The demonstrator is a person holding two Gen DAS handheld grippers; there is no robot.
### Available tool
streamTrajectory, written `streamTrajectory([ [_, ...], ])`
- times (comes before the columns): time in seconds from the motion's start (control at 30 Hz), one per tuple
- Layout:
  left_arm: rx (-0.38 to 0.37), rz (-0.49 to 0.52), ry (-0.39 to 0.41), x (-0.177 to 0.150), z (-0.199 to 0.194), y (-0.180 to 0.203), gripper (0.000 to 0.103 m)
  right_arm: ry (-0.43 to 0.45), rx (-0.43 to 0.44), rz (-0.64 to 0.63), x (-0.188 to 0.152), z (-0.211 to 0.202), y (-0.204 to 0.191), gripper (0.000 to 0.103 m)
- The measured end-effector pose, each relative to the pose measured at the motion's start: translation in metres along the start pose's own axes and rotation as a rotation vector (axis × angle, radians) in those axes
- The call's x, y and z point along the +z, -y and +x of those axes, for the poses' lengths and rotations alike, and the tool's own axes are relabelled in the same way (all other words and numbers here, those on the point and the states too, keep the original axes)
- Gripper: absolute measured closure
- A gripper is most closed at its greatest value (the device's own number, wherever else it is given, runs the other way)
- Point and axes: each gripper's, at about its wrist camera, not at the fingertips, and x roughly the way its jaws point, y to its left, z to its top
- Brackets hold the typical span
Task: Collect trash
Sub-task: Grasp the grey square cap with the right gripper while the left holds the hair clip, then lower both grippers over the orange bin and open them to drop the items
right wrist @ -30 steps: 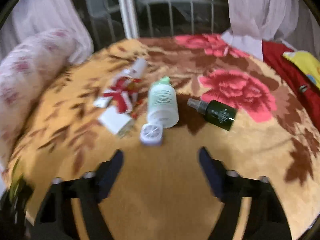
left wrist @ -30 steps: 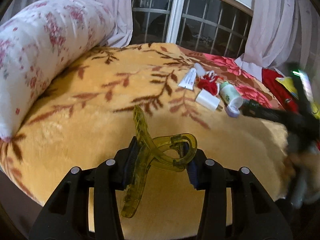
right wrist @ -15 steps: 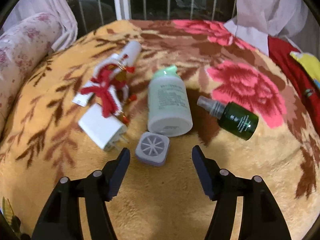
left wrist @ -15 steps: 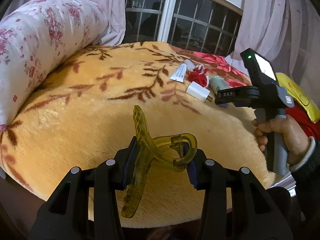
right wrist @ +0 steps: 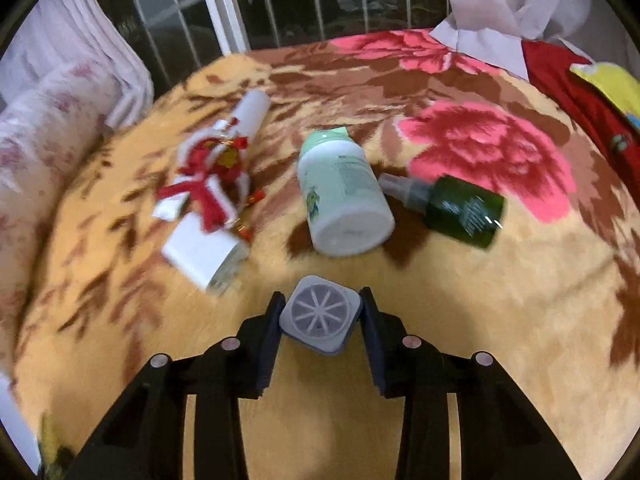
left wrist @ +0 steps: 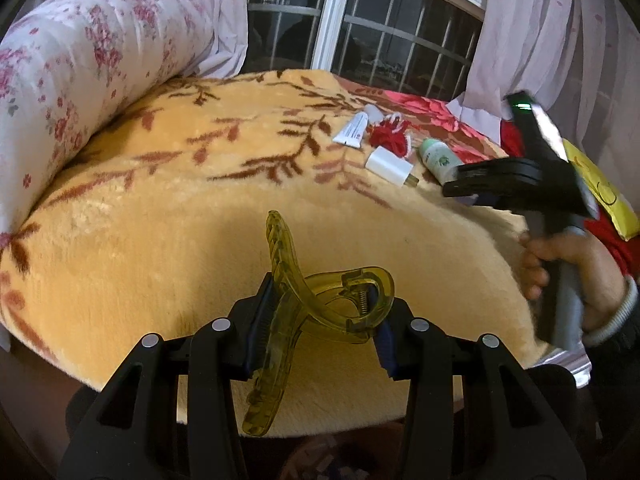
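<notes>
My left gripper (left wrist: 320, 312) is shut on a yellow-green hair claw clip (left wrist: 304, 300) and holds it above the near edge of the bed blanket (left wrist: 160, 240). My right gripper (right wrist: 320, 316) has its two pads against the sides of a small grey square cap (right wrist: 319, 314) that lies on the blanket. Beyond it lie a pale green bottle (right wrist: 342, 196), a dark green spray bottle (right wrist: 456, 204), a white charger plug (right wrist: 204, 252), a red tassel ornament (right wrist: 212, 184) and a white tube (right wrist: 248, 114). The right gripper also shows in the left wrist view (left wrist: 516, 188).
A floral bolster pillow (left wrist: 68, 92) lies along the bed's left side. A barred window (left wrist: 360, 40) and curtains stand behind the bed. Red cloth (right wrist: 580, 92) and a yellow item (right wrist: 612, 88) lie at the right edge.
My right gripper moved forward and closed its jaws from wide open onto the grey square cap. My left gripper kept its hold on the clip and drifted slightly.
</notes>
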Motion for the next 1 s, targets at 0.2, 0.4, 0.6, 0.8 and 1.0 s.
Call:
streamTrajectory([
  [0.2,-0.007,0.061,0.005,-0.016,-0.03,0.016,0.06,0.104,0.107,-0.099,-0.065,-0.081,0.005,0.065],
  [0.4,-0.045,0.155,-0.047,-0.053,-0.057,0.035,0.06,0.127,0.231,-0.159,-0.154,-0.147,0.012,0.065],
  [0.6,-0.055,0.214,-0.151,-0.09,-0.061,0.041,0.06,0.078,0.255,-0.192,-0.233,-0.163,0.004,0.065],
  [0.8,-0.059,0.192,-0.244,-0.115,-0.052,0.031,0.06,-0.022,0.235,-0.182,-0.273,-0.143,0.001,0.065],
  [1.0,-0.057,0.194,-0.28,-0.122,-0.045,0.032,0.06,-0.079,0.243,-0.148,-0.282,-0.131,0.004,0.065],
])
